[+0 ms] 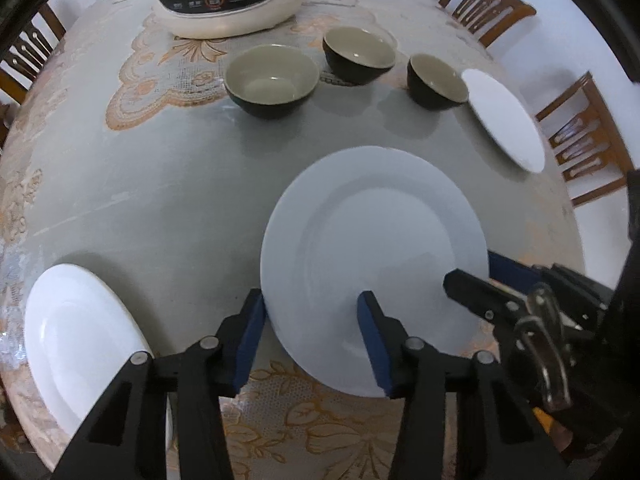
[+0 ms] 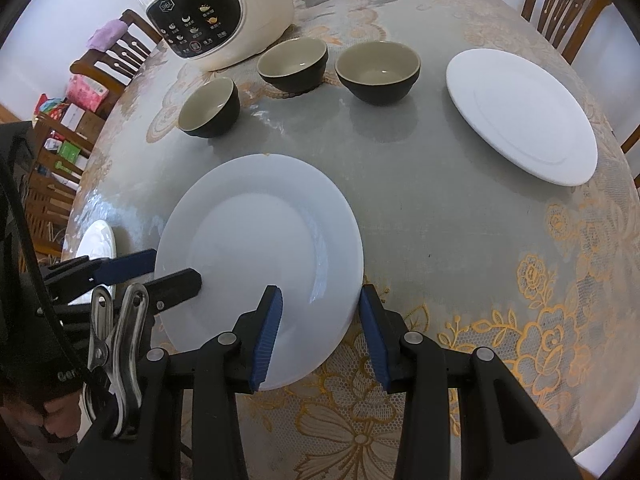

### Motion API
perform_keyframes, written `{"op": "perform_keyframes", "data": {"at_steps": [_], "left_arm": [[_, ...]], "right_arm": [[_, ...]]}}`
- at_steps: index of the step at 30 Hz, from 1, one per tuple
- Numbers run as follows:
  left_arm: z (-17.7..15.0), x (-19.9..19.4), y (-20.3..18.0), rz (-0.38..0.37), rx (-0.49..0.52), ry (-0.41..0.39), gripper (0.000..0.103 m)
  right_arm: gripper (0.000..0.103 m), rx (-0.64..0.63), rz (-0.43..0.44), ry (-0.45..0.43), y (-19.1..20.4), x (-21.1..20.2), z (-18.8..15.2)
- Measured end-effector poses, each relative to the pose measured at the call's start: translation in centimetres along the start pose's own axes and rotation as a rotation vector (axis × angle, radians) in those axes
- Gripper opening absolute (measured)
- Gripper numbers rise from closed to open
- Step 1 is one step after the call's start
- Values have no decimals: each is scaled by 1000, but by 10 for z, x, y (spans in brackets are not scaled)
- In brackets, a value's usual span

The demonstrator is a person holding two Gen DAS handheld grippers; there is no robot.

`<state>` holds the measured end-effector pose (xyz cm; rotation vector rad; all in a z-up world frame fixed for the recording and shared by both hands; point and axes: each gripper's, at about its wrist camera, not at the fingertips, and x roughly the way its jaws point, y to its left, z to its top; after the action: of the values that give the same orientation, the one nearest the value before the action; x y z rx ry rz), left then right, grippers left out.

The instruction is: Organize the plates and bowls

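Straddling the near rim of the centre plate with both tools, I have my left hand-held gripper on its left edge and my right hand-held gripper on its right edge. On each, one blue pad lies over the plate and the other just outside the rim; the jaws stand part-open and I cannot tell whether either pair yet presses the rim. The plate lies flat on the surface, on the grey middle of the lace cloth. A second plate lies well apart on the right, and a third plate sits at the left edge. Three dark bowls stand in a loose row behind, in front of the rice cooker.

In my judgement the step in hand is lifting the centre plate for stacking. To do it well I should:
- close both pairs evenly on the rim;
- lift level, both sides together;
- keep clear of the bowls behind.

A lopsided pinch could tip the smooth glaze out of the pads.
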<state>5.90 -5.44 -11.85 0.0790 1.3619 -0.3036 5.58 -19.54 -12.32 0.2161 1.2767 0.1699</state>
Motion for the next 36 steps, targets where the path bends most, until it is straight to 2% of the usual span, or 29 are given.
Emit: {"op": "perform_keyframes", "data": {"at_steps": [8, 14, 36], "left_arm": [[1, 1, -2, -2, -11, 11, 48], [-6, -6, 4, 2, -23, -4, 47], [-30, -56, 39, 28, -81, -101, 47]], "right_arm": [[42, 15, 4, -10, -3, -2, -2], [42, 46, 40, -8, -6, -3, -3], [42, -35, 65, -35, 40, -13, -2]]}}
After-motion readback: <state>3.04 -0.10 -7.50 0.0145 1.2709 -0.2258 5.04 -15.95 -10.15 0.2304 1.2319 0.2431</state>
